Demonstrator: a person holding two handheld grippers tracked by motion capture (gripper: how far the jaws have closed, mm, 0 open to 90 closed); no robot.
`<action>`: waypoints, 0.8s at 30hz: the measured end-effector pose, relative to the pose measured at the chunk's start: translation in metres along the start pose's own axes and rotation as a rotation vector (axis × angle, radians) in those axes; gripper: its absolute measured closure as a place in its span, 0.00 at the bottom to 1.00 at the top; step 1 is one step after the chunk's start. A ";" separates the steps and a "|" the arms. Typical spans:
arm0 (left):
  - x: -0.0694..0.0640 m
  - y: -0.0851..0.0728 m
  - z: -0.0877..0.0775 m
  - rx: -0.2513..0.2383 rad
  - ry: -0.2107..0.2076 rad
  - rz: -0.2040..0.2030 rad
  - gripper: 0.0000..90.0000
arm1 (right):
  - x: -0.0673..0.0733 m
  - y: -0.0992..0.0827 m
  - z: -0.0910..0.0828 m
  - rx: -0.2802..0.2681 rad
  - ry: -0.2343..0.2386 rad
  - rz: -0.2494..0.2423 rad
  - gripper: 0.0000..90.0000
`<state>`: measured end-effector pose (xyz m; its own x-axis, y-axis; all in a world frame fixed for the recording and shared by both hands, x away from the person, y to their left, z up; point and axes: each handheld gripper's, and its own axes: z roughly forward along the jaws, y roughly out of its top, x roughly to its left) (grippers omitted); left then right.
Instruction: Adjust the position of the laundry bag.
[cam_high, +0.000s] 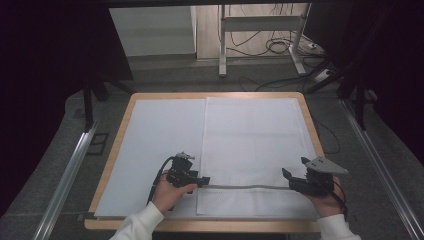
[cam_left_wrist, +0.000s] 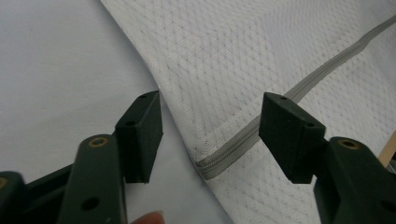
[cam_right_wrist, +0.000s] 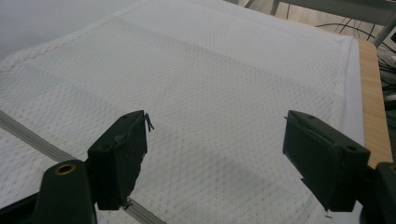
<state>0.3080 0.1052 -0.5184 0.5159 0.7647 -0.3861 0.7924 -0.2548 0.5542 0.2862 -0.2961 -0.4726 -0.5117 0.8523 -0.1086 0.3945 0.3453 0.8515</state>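
A wooden table (cam_high: 309, 117) stands in the middle, with a pale sheet (cam_high: 155, 145) spread over it. Grey floor (cam_high: 45, 165) lies all around. Behind the table is a white metal stand (cam_high: 260, 25), and black cables (cam_high: 277, 47) curl on the floor by it. A shiny metal rail (cam_high: 67, 172) runs along each side.

A lab-like recording space: dark curtains (cam_high: 50, 75), metal floor rails (cam_high: 67, 175), loose cables (cam_high: 272, 45), a lone wooden table (cam_high: 112, 155).

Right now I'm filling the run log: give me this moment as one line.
left gripper: open at zipper end | right gripper: open over mesh bag | bag flat on table
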 end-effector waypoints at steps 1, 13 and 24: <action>0.000 0.000 0.001 -0.002 -0.004 -0.005 0.48 | 0.000 0.000 0.000 0.000 0.000 -0.002 0.24; 0.002 -0.003 0.006 0.007 0.010 -0.018 0.54 | -0.002 0.002 -0.003 -0.010 -0.010 -0.002 0.24; -0.004 -0.002 0.013 0.001 0.038 0.037 0.81 | -0.012 0.002 -0.007 0.005 -0.074 0.007 0.26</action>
<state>0.3088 0.0945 -0.5274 0.5324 0.7766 -0.3369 0.7732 -0.2842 0.5669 0.2884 -0.3083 -0.4659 -0.4510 0.8814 -0.1404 0.4018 0.3409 0.8499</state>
